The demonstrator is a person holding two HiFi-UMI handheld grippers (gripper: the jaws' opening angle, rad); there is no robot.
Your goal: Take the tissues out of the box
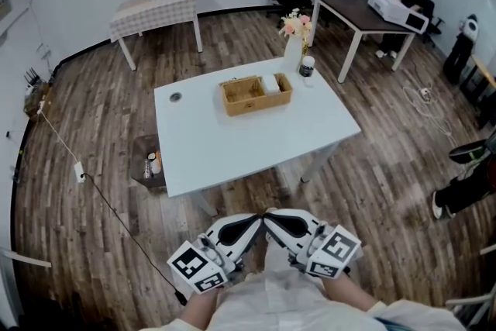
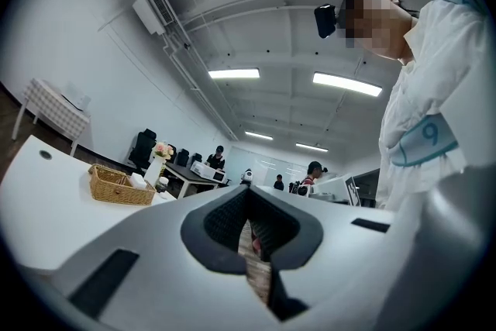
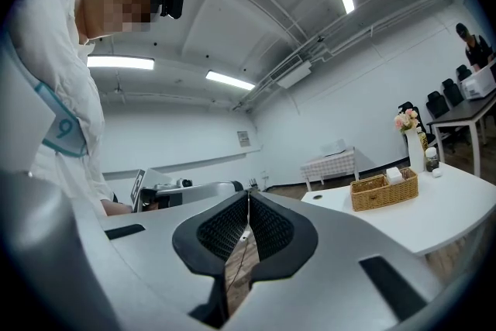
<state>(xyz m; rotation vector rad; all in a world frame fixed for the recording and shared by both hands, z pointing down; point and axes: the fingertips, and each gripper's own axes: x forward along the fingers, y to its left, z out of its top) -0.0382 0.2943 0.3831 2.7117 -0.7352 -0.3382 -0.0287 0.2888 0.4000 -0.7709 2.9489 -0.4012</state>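
Posture: you hold the left gripper (image 1: 256, 219) and the right gripper (image 1: 273, 218) low at the bottom centre of the head view, close to your body, with their tips angled in until they nearly meet. Each gripper view shows its two dark ribbed pads pressed together with only floor visible behind the seam. Nothing is pinched on either side. This reads as a neutral carry position: closed jaws cannot snag, and neither tool has been committed to a target.

Location of the work item: the tissues (image 1: 271, 84) appear as a small white block in the right-hand end of the wicker basket (image 1: 242, 97). The basket sits in the upper half of the white table (image 1: 201, 143), just above centre of the head view, near a vase of flowers (image 1: 294, 43) at its upper right. The basket's open top leaves the block exposed from above.

Relation to the fingers: the tissues lie well apart from both sets of pads, with the near half of the table between them. The task has not begun. In judgement, you must first reach across the table and spread one pair of jaws before any grasp is possible.
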